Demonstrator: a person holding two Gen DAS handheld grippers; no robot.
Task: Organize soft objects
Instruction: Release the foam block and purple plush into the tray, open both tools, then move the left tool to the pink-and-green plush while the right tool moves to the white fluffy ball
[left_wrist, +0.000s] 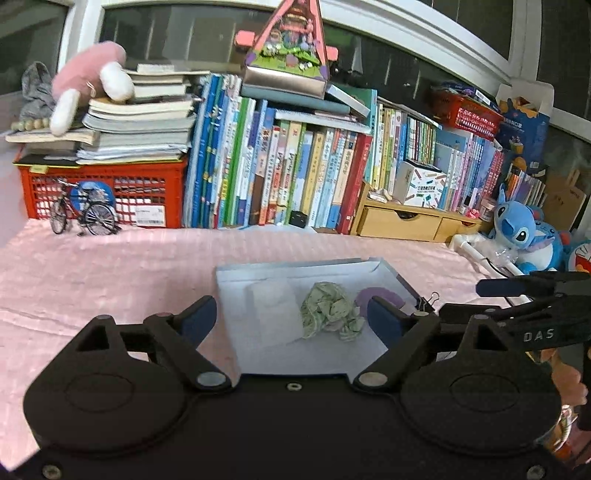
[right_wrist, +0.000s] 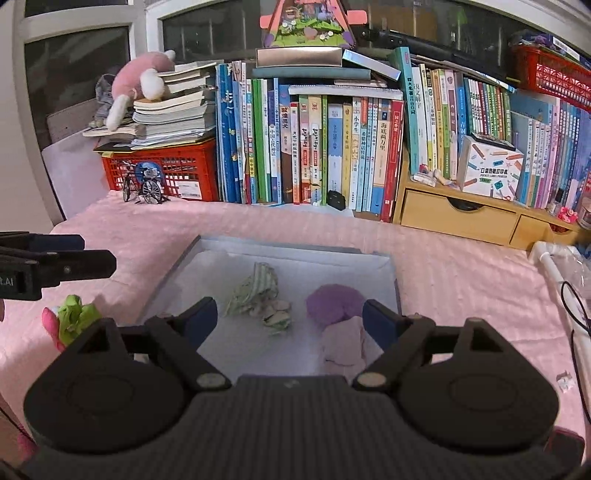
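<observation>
A shallow white-lined tray (left_wrist: 332, 354) (right_wrist: 207, 266) lies on the pink tablecloth. In it lie a crumpled green-striped cloth (left_wrist: 330, 310) (right_wrist: 258, 295), a purple soft piece (left_wrist: 376, 297) (right_wrist: 334, 301) and a pale pink cloth (right_wrist: 345, 345). A folded white cloth (left_wrist: 275, 314) lies at the tray's left in the left wrist view. My left gripper (left_wrist: 293, 314) is open and empty over the tray's near edge. My right gripper (right_wrist: 290, 317) is open and empty over the tray, above the cloths. A green and pink soft toy (right_wrist: 74, 319) lies left of the tray.
Books (right_wrist: 314, 147) line the back, with a red crate (left_wrist: 103, 194), a toy bicycle (left_wrist: 83, 214) and wooden drawers (right_wrist: 458, 218). A blue plush (left_wrist: 517, 229) and a white tube (left_wrist: 484, 254) sit at the right. A binder clip (left_wrist: 428, 301) is on the tray's right edge.
</observation>
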